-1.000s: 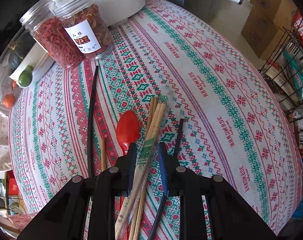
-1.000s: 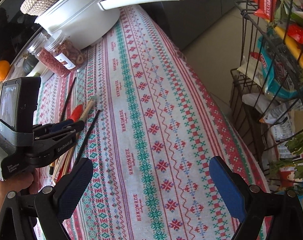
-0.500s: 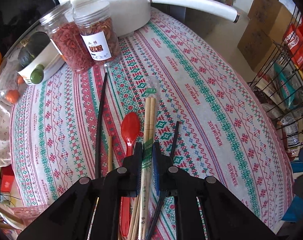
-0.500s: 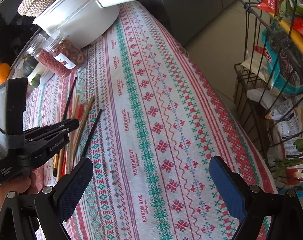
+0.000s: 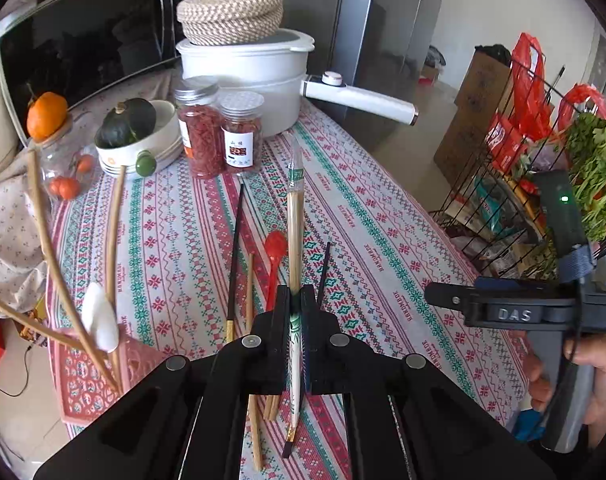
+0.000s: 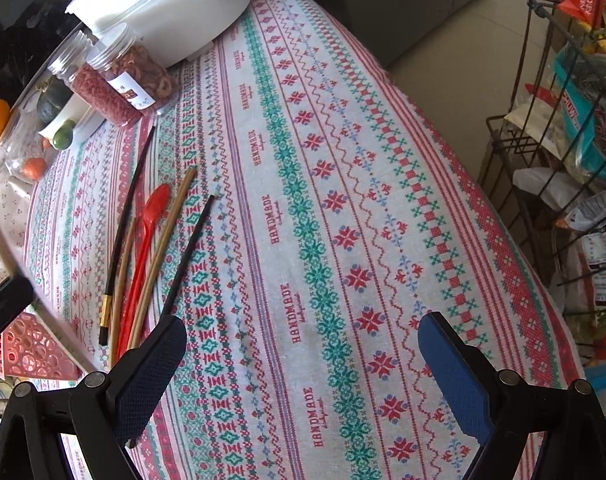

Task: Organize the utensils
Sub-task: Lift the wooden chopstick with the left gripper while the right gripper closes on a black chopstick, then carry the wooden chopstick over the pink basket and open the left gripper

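1. The left claw [image 5: 295, 300] is clenched on a plastic-wrapped pair of pale wooden chopsticks [image 5: 295, 232], lifted clear of the patterned cloth counter [image 6: 343, 200]; their long axis runs straight ahead along the claw's fingers, toward the far edge.
2. A pink perforated plastic basket [image 5: 83, 380] at the counter's near left corner already holds upright sticks; I judge it the likely destination, lying left of and below this claw.
3. The right claw [image 6: 303, 364] hovers released, wide open, over bare cloth.
4. On the counter stay a red plastic spoon [image 6: 149, 236], black chopsticks [image 6: 191, 248] and brown wooden chopsticks [image 6: 165, 244], left of the right claw, long axes pointing away toward the far edge.
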A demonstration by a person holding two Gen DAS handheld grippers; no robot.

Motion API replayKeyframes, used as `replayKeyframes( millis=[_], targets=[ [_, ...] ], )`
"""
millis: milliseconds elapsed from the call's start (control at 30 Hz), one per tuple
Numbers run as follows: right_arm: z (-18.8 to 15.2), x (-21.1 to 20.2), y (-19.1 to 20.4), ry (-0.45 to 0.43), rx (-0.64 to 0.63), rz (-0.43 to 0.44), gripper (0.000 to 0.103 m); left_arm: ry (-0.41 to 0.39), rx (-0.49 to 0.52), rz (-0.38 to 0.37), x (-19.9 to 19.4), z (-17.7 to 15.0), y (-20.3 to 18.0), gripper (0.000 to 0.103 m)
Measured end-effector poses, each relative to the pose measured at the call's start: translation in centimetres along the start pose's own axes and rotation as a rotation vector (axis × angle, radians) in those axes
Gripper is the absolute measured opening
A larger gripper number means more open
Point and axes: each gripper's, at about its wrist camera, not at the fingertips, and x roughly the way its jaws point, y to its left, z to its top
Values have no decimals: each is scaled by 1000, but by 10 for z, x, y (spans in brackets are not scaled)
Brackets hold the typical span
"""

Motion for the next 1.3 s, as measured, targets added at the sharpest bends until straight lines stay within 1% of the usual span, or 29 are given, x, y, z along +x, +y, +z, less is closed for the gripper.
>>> replayKeyframes(
  millis=[133, 233, 333, 400, 433, 500, 533, 600, 700, 733, 833, 867, 900, 933, 967, 1033, 1100, 1133, 1167, 1300],
  targets=[
    [1, 16, 15, 19, -11, -5, 97, -85, -6, 5, -35, -19, 10, 5],
    [-1, 29, 27, 38, -8, 8, 96, -116, -6, 0, -54, -30, 20, 5],
    [-2, 39, 43, 50, -21, 6, 92, -156, -12, -6, -74, -39, 29, 5],
    [-2, 46, 55, 57, -34, 8, 84, -175, -17, -17, -86, -45, 35, 5],
    [-2, 50, 60, 61, -36, 11, 82, -183, -16, -18, -91, -49, 37, 5],
    [-2, 58, 69, 69, -24, 22, 70, -196, -8, -12, -99, -53, 41, 5],
    [-1, 63, 73, 77, -14, 34, 67, -202, -5, -10, -102, -55, 43, 5],
    [0, 75, 78, 95, 1, 43, 52, -207, -8, -9, -108, -59, 49, 5],
    [0, 86, 87, 85, 1, -3, 45, -213, -31, -15, -114, -63, 60, 5],
    [0, 87, 91, 66, -9, -23, 45, -216, -38, -15, -116, -64, 64, 5],
    [0, 91, 104, 46, -54, -96, 43, -225, -53, -16, -121, -67, 74, 5],
    [-1, 92, 110, 45, -81, -140, 36, -228, -57, -14, -122, -67, 76, 5],
    [-1, 94, 115, 48, -104, -167, 28, -230, -60, -13, -123, -68, 79, 5],
    [-2, 95, 118, 52, -121, -189, 24, -231, -64, -14, -123, -68, 81, 5],
    [-2, 96, 119, 54, -134, -205, 16, -233, -67, -15, -124, -69, 83, 5],
    [0, 97, 115, 62, -118, -186, 13, -237, -71, -19, -127, -70, 87, 5],
    [2, 92, 103, 63, -56, -109, 5, -246, -74, -27, -130, -70, 90, 5],
    [3, 87, 97, 52, -25, -67, 5, -255, -75, -28, -133, -70, 90, 5],
    [4, 81, 93, 33, -7, -42, 5, -268, -76, -27, -137, -70, 90, 5],
    [5, 47, 89, -55, 3, 47, 5, -329, -97, -25, -150, -68, 95, 5]
  ],
)
